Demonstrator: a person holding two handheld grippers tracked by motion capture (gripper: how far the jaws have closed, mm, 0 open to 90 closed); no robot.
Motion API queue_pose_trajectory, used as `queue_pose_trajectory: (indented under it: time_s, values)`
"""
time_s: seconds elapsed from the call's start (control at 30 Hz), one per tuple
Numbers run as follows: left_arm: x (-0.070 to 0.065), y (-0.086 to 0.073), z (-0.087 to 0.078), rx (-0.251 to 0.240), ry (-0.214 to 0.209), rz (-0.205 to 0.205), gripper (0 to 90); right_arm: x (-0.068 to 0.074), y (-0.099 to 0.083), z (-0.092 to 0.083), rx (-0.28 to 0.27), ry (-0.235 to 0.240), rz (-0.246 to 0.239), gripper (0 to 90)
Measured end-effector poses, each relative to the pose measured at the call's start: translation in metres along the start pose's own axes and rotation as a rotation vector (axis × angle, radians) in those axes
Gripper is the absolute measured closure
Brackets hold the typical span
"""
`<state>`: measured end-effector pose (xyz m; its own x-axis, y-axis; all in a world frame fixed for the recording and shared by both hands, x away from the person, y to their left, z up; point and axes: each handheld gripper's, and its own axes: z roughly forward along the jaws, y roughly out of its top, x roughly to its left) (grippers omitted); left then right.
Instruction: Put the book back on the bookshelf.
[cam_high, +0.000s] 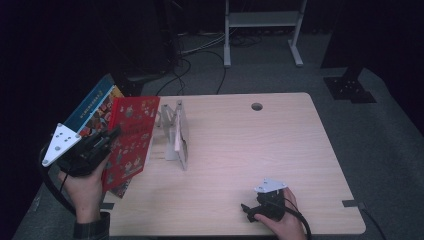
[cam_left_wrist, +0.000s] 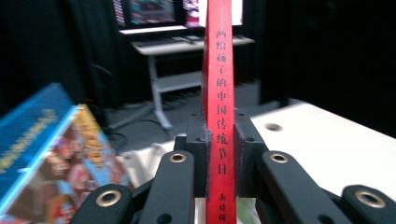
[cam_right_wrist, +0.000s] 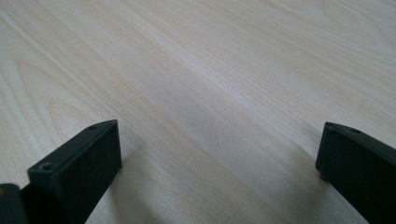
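Clamped by its spine in the left tool (cam_left_wrist: 219, 154), a thin red hardcover picture book (cam_high: 131, 142) with glossy boards and printed figures, held upright and tilted above the near-left corner of the pale wood-grain desk (cam_high: 280, 150). Black jaws pressed flat on both sides of the narrow red spine, dark lettering running down it. Just behind, to the far left, a second book with a blue glossy cover (cam_high: 92, 107), leaning off the desk edge. Right beside the red book, a silvery metal wire book stand (cam_high: 175, 135), its thin slanted dividers mostly bare, one pale slim item resting among them. Judged about midway: book lifted and secured, not yet slotted into the stand; blue book likely also waiting. Parked at the near-right edge, the right tool (cam_high: 248, 209), jaws spread wide and holding nothing, resting low over smooth matte laminate. Round cable hole (cam_high: 257, 106) at the far edge.
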<state>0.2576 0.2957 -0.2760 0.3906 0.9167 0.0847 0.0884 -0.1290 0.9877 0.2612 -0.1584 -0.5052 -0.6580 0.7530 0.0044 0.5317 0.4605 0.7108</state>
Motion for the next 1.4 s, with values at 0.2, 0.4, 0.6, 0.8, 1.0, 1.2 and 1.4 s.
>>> queue_pose_trajectory:
  time_s: [0.2, 0.4, 0.6, 0.8, 1.0, 1.2, 1.4]
  values:
    - [0.003, -0.019, 0.019, -0.03, 0.086, -0.012, 79.6, 0.0, 0.0, 0.0, 0.0, 0.0, 0.0, 0.0]
    - [0.01, -0.042, 0.052, -0.037, 0.11, -0.057, 79.6, 0.0, 0.0, 0.0, 0.0, 0.0, -0.001, 0.0]
    - [0.017, -0.05, 0.077, -0.059, 0.109, -0.088, 79.5, 0.0, 0.0, 0.0, 0.0, -0.001, 0.002, 0.0]
    - [0.019, -0.052, 0.098, -0.08, 0.113, -0.089, 79.5, 0.0, 0.0, 0.0, 0.0, 0.0, -0.002, 0.0]
    - [0.021, -0.056, 0.109, -0.113, 0.113, -0.08, 79.5, 0.0, 0.0, 0.0, 0.001, 0.0, -0.002, 0.0]
    - [0.02, -0.065, 0.117, -0.102, 0.102, -0.08, 79.5, 0.0, 0.0, 0.0, 0.0, -0.001, -0.002, 0.0]
    - [0.019, -0.073, 0.113, -0.125, 0.101, -0.078, 79.4, -0.001, 0.0, 0.0, 0.001, 0.0, -0.003, 0.0]
